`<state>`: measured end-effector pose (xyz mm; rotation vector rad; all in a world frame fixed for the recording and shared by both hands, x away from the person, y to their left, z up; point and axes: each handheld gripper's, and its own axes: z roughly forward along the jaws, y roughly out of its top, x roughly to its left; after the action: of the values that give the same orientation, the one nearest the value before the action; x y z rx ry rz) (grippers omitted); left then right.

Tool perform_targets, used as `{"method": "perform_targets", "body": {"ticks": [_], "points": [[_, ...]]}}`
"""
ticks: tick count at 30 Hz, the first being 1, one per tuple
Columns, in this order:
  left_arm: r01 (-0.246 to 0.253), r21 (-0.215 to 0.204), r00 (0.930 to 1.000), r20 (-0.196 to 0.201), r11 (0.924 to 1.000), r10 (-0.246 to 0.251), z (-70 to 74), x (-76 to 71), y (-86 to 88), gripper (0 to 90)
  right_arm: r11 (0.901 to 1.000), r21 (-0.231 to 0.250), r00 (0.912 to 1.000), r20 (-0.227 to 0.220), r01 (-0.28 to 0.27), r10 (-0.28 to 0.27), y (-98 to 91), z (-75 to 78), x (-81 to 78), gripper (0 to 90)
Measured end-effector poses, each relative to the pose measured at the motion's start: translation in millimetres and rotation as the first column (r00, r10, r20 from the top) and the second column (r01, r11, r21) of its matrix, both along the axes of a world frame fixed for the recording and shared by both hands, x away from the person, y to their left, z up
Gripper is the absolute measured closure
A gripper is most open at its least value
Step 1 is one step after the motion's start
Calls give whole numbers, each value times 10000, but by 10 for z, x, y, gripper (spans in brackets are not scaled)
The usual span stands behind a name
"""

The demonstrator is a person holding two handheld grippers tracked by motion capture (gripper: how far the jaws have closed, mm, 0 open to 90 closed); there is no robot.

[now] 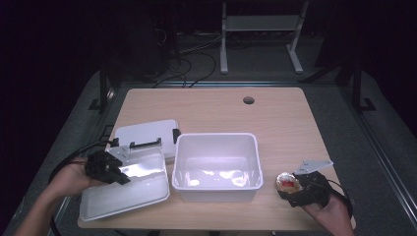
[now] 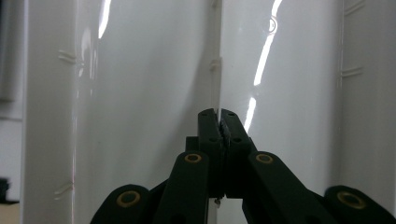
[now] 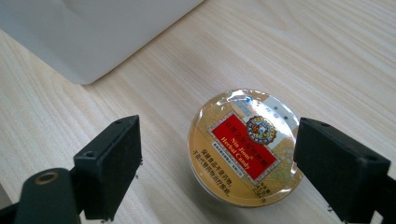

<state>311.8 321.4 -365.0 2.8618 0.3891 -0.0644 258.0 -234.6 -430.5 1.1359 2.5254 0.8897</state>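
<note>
A round gold candy tin (image 3: 245, 147) with a red label stands on the wooden table near its front right corner (image 1: 287, 183). My right gripper (image 3: 219, 154) is open, one jaw on each side of the tin; the right jaw is close to it and the left stands apart. A hand holds that gripper (image 1: 296, 189) at the table's front edge. My left gripper (image 2: 219, 114) is shut, its jaws pressed together with nothing seen between them, pointing at a glossy white plastic surface. From above, the left gripper (image 1: 124, 179) hangs over a shallow white lid (image 1: 133, 196) at the front left.
A deep white bin (image 1: 216, 136) sits in the middle of the table's front half. Behind the shallow lid lies a second white lid (image 1: 145, 132) with black latches. A cable hole (image 1: 249, 100) marks the table's far side. Cables trail off the left edge.
</note>
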Motion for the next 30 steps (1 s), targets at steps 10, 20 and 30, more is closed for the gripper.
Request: {"method": "perform_targets", "body": {"ticks": [10,20,30], "points": [[435,244,9980,-467,9988,-424,-350,15,-139,893,10000,37,10000,-64,31,-31,0,-8,4,145],[781,685,9959,-520,9946,-746,-502,126,-294,891,10000,-70,9999,-150,-12,11,-1,-23,9,144],[533,101,9985,-118,9985,-532,-365,76,-268,813,9997,-212,9996,-270,-87,81,19,-45,20,143]]}}
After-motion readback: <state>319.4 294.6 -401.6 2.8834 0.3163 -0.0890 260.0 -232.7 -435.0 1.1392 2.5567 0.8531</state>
